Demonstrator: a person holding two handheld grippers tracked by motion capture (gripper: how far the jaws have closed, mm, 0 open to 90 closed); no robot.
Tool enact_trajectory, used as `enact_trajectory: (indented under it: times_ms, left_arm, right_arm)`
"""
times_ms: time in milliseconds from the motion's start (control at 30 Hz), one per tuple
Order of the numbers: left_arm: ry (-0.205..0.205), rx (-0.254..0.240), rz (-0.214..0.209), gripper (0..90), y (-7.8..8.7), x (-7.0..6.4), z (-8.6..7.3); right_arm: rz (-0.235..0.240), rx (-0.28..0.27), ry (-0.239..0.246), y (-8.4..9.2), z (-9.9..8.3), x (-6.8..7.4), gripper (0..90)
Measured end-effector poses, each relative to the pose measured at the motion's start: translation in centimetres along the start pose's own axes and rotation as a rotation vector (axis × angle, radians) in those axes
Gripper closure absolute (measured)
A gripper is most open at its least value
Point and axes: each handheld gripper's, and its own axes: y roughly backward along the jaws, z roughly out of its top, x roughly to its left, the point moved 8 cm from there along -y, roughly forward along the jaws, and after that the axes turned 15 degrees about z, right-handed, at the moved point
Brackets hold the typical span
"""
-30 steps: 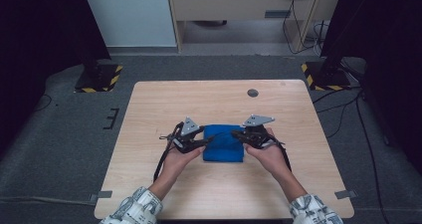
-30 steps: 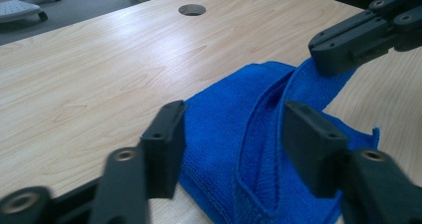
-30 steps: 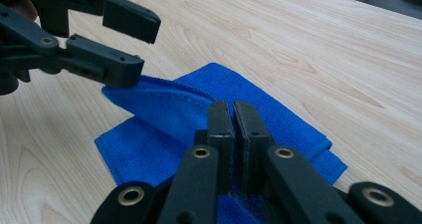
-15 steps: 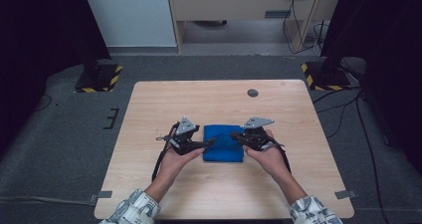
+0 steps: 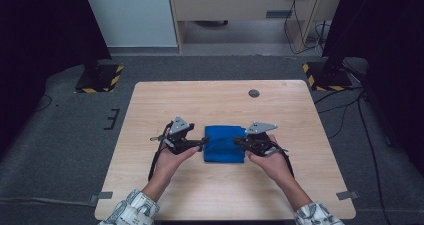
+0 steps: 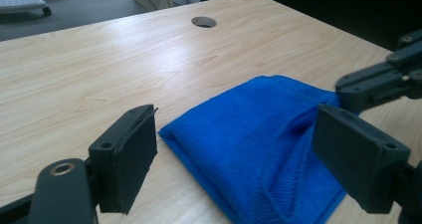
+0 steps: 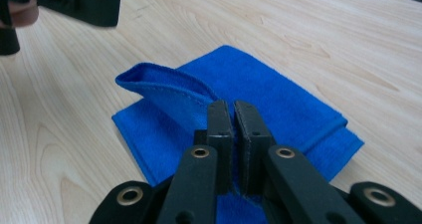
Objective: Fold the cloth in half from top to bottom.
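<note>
You have a folded blue cloth (image 5: 224, 144) lying flat near the middle of the wooden table (image 5: 210, 105), between your two hands. Your left gripper (image 5: 202, 141) sits just beside the cloth's left edge; its jaws have just been opening and now stand released, with the cloth's near corner lying between the pads but not pressed by them. Your right gripper (image 5: 237, 142) is at the cloth's right edge with its jaws clenched on a raised fold of the top layer, which curls upward from the rest. A round cable hole (image 5: 254, 93) lies on the far side of the table, well apart from the cloth. Nothing stands between either gripper and the cloth.
</note>
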Motion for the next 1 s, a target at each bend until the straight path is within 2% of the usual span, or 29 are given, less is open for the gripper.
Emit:
enact_trajectory:
  times_ms: [200,667,1000]
  left_arm:
    - [-0.013,0.009,0.024,17.2,-0.1,0.7,-0.3]
    - [0.02,0.034,0.06,16.2,-0.2,2.5,-1.3]
    - [0.021,0.051,0.071,15.2,-0.3,2.9,-1.8]
  right_arm:
    - [0.005,0.015,0.001,0.2,-1.0,0.4,84.6]
    - [0.009,0.057,-0.008,0.3,-3.0,1.0,80.4]
    - [0.011,0.069,-0.022,0.7,-4.0,1.2,73.6]
